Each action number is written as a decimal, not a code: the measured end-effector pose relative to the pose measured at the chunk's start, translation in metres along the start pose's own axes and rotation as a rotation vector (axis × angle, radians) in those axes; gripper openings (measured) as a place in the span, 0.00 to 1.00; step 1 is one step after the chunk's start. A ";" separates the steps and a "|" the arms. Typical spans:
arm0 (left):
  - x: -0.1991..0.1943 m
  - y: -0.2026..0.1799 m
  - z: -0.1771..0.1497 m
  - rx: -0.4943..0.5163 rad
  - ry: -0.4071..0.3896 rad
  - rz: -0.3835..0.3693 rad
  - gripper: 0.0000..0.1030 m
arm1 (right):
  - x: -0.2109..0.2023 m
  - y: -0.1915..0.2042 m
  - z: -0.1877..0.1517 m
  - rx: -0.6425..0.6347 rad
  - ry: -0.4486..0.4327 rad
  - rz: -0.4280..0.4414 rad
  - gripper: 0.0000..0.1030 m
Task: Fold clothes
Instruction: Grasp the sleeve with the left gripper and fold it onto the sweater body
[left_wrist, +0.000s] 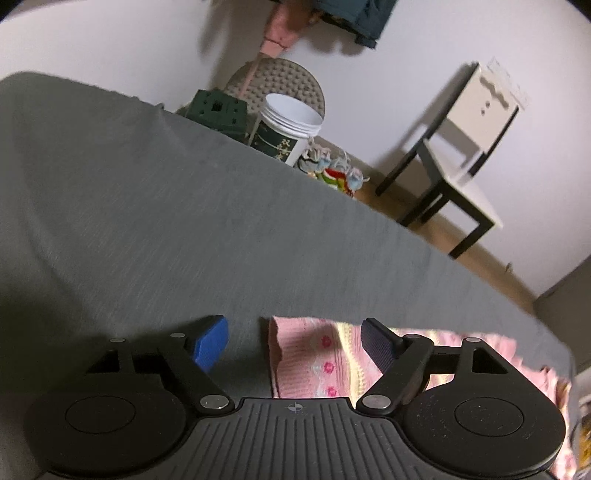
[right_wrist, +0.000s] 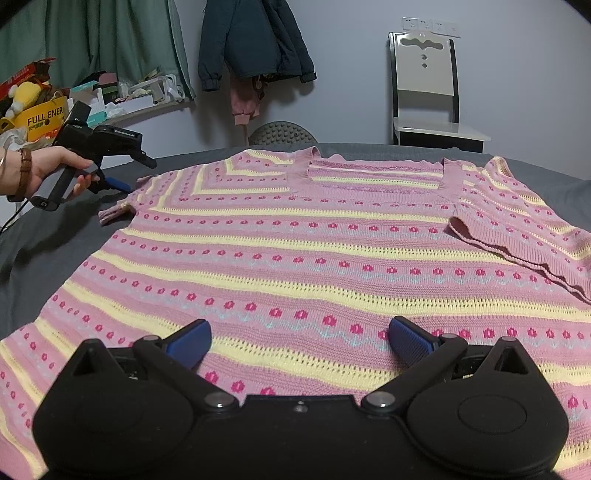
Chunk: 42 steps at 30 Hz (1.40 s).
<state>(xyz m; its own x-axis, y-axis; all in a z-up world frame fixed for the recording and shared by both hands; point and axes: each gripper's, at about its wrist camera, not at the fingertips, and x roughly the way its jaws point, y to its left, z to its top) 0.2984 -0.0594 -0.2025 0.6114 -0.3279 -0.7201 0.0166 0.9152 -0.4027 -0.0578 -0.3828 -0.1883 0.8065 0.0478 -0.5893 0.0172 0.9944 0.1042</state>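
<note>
Pink knit sweater (right_wrist: 295, 251) lies flat, front up, on the grey bed sheet (right_wrist: 44, 236); square neckline toward the far edge. Its right-hand sleeve (right_wrist: 517, 229) is folded in over the chest. The opposite short sleeve (right_wrist: 118, 212) sticks out onto the sheet.

Left gripper (left_wrist: 295, 345) hovers low at that outstretched sleeve cuff (left_wrist: 295, 354); jaws spread wide, nothing between them, the cuff edge between the two blue pads. In the right wrist view the same tool is held in the person's hand (right_wrist: 51, 173), just beside the sleeve.

Right gripper (right_wrist: 299, 343) sits over the sweater near the hem, jaws spread, holding nothing.

Step in hand, as I judge it: taking up the second sleeve to fold it inward. Next move calls for closing on the cuff and carrying it across the chest toward the neckline without dragging the body askew.
</note>
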 end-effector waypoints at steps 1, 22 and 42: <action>-0.001 -0.001 0.001 0.004 0.002 -0.002 0.77 | 0.000 0.000 0.000 -0.002 0.000 -0.001 1.00; -0.053 -0.032 0.003 0.249 -0.150 -0.149 0.03 | 0.001 0.003 0.000 -0.018 0.005 -0.014 1.00; -0.068 -0.176 -0.163 0.557 0.003 -0.370 0.03 | 0.000 0.004 0.000 -0.020 0.003 -0.015 1.00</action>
<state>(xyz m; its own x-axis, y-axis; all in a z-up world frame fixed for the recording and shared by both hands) 0.1252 -0.2361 -0.1745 0.4847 -0.6435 -0.5924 0.6318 0.7260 -0.2718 -0.0577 -0.3782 -0.1884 0.8043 0.0329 -0.5933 0.0173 0.9967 0.0789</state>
